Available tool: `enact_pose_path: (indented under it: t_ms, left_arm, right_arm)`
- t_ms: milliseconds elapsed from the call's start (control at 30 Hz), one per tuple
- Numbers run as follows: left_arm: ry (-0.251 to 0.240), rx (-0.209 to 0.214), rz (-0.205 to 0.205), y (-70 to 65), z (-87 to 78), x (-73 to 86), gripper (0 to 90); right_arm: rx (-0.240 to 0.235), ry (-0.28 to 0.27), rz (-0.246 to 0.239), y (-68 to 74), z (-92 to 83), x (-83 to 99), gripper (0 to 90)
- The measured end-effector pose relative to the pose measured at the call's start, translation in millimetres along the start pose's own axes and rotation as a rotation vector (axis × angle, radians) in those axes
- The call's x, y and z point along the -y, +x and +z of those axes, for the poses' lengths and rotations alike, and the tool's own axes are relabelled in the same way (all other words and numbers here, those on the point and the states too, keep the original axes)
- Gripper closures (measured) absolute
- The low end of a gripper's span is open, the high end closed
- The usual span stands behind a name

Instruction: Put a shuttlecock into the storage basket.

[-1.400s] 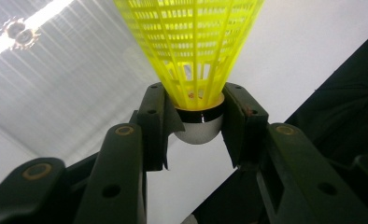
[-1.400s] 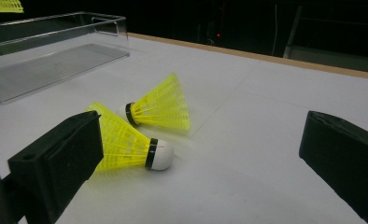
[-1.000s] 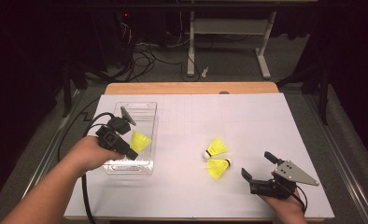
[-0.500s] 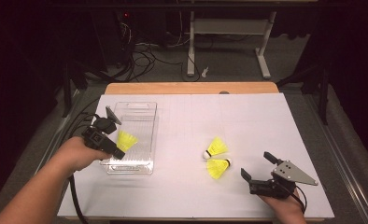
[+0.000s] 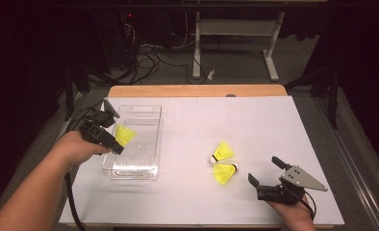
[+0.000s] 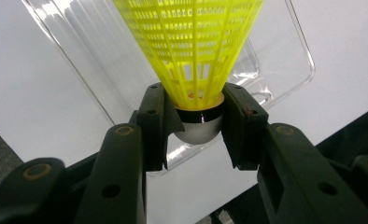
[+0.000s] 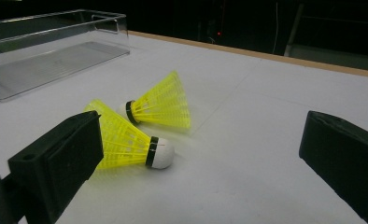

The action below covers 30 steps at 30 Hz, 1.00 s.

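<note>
My left gripper (image 5: 116, 139) (image 6: 198, 128) is shut on the white cork of a yellow shuttlecock (image 5: 125, 134) (image 6: 191, 46). It holds it above the left part of a clear plastic tray (image 5: 132, 172) (image 6: 285, 56), with the skirt pointing away from the jaws. Two more yellow shuttlecocks lie on their sides on the white table, one (image 5: 222, 151) (image 7: 161, 105) just behind the other (image 5: 224, 173) (image 7: 121, 140). My right gripper (image 5: 264, 170) (image 7: 201, 161) rests open on the table just right of them, its jaws wide apart and nothing between them.
The white table top (image 5: 274, 125) ends in a wooden strip (image 5: 197, 90) at the far side. The tray (image 7: 46, 56) lies at the left. Cables (image 5: 154, 57) and a desk frame (image 5: 235, 43) are on the floor beyond. A cable (image 5: 71, 202) trails from my left gripper.
My left hand has carried the shuttlecock leftward and slightly farther back over the tray. The right gripper and the two loose shuttlecocks have not moved.
</note>
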<state>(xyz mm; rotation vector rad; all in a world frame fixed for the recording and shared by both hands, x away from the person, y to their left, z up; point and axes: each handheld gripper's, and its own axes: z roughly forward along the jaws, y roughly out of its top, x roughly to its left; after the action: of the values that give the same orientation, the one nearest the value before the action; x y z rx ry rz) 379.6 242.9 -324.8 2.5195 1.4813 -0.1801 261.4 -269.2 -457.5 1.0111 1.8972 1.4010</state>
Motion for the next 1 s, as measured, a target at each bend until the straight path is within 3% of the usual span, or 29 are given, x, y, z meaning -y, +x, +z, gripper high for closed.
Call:
enact_pose_path:
  t_ms: [500,1000]
  left_arm:
    - [0.013,-0.018,-0.050,13.6,12.1,-22.5,64.3]
    - [0.016,-0.052,-0.064,15.4,-1.6,-44.3,64.3]
  right_arm:
    - [-0.005,0.004,-0.001,0.7,0.8,0.2,0.6]
    - [-0.006,-0.007,0.003,-0.7,-1.3,-0.6,0.6]
